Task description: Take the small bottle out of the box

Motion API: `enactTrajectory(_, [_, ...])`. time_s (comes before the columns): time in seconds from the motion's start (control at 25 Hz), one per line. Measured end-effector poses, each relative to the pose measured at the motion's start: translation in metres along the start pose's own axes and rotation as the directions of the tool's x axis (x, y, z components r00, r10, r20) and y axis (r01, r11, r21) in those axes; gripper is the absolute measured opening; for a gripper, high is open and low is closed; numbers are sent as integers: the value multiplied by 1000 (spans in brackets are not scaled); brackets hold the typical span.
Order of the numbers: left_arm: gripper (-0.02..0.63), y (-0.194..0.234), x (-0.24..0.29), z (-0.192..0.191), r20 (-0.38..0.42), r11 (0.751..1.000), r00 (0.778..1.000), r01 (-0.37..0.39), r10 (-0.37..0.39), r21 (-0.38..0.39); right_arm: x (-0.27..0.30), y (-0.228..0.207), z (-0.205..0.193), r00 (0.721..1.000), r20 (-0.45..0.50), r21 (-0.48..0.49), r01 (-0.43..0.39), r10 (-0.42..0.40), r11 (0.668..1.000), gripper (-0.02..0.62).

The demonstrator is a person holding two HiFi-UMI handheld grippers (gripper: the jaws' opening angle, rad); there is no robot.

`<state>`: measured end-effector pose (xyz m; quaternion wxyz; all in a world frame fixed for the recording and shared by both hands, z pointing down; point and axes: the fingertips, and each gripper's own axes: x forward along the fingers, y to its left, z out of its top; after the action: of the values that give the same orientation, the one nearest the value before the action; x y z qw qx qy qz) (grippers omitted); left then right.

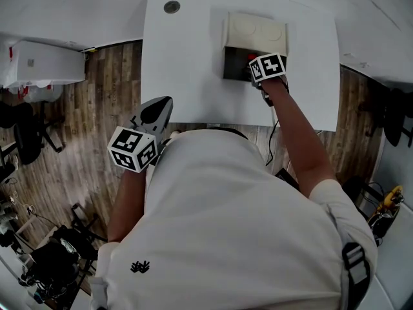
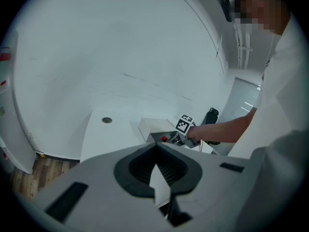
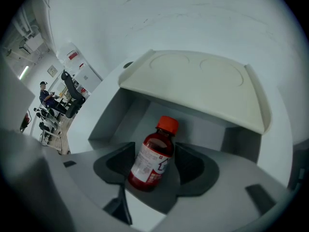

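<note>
A small red bottle [image 3: 153, 156] with an orange cap and white label stands inside the box [image 3: 203, 81], under its raised cream lid. My right gripper [image 3: 155, 162] reaches into the box's front opening, with the bottle between its dark pads [image 3: 190, 164]. The jaws stand wide and I see no squeeze on the bottle. In the head view the box [image 1: 255, 31] sits at the far middle of the white table [image 1: 193, 57], and the right gripper [image 1: 259, 73] is at its dark opening. My left gripper [image 1: 158, 110] hangs shut and empty off the table's near left edge.
A round grommet hole [image 1: 171, 7] sits at the table's far left. A white cabinet [image 1: 39, 63] and a black office chair [image 1: 26, 131] stand on the wooden floor to the left. A cable [image 1: 274, 141] hangs from the table's near edge.
</note>
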<state>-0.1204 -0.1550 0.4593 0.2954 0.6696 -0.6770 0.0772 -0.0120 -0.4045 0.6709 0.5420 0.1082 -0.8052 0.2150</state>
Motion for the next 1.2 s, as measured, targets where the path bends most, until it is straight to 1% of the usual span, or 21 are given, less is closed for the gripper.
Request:
enactTrajectory(0.04, [6,0,-1,0,1,1000,1000,0,0,0,0,0,0,1000,-1,-5,3,-3,1000,252])
enactTrajectory(0.24, [6,2,-9,0,5,1000,1000,2,-2,3,-4,-4,1,1000,14,-13,23,-23,1000,242])
enactTrajectory(0.44, [6,8,-16,-3,8,1000,1000,2,-2,0,-10,-9,4,997,52,-23,51,-49,998,227])
enactTrajectory(0.56, [6,11,-22,-6,8,1000,1000,7,-7,0,-15,-10,6,995,78,-12,60,-58,998,224])
enactTrajectory(0.8, [6,16,-32,-8,12,1000,1000,21,-22,10,-28,-10,11,989,137,40,50,-55,998,222])
enactTrajectory(1.0, [6,26,-45,-7,14,999,999,39,-39,21,-49,-8,22,970,223,93,77,-97,993,221])
enactTrajectory(1.2, [6,30,-51,-9,12,996,997,77,-78,43,-71,-3,23,940,313,141,97,-137,985,219])
